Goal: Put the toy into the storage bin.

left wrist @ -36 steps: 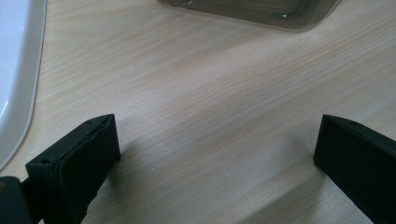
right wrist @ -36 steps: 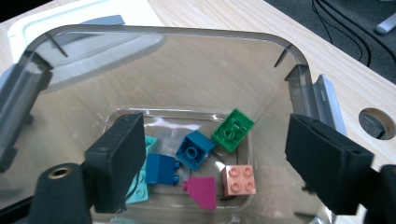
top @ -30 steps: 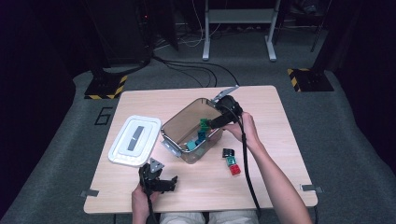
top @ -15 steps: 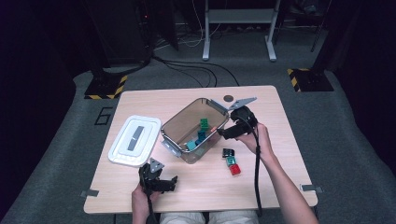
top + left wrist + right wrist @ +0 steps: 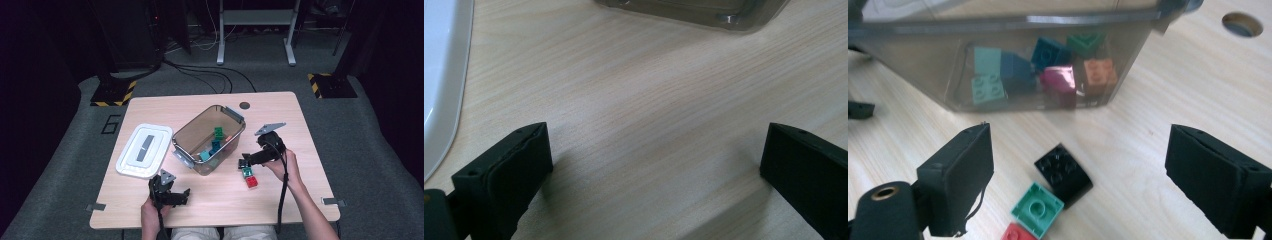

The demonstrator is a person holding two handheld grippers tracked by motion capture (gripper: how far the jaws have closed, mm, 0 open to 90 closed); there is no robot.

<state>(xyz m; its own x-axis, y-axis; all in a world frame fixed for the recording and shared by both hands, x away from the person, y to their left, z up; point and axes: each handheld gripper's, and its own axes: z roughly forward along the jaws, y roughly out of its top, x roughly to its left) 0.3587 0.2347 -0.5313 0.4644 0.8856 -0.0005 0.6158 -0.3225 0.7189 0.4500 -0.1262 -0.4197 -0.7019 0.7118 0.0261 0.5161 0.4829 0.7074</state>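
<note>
A clear grey bin in the middle of the table holds several bricks in teal, green, blue, pink and orange. To its right three loose bricks lie together: a black brick, a teal brick and a red brick. My right gripper hovers low over them, pointing at the bin's side. In the right gripper view the right gripper is open, with the black brick below the gap and untouched. My left gripper rests near the front edge, and in its own view the left gripper is open over bare wood.
The bin's white lid lies flat to the left of the bin, and its edge shows beside my left jaw. A round hole is in the tabletop behind the bin. The table is light wood on dark floor.
My right gripper has left the space over the bin, moving right, toward the person and down to the loose bricks. The left gripper has stayed put.
</note>
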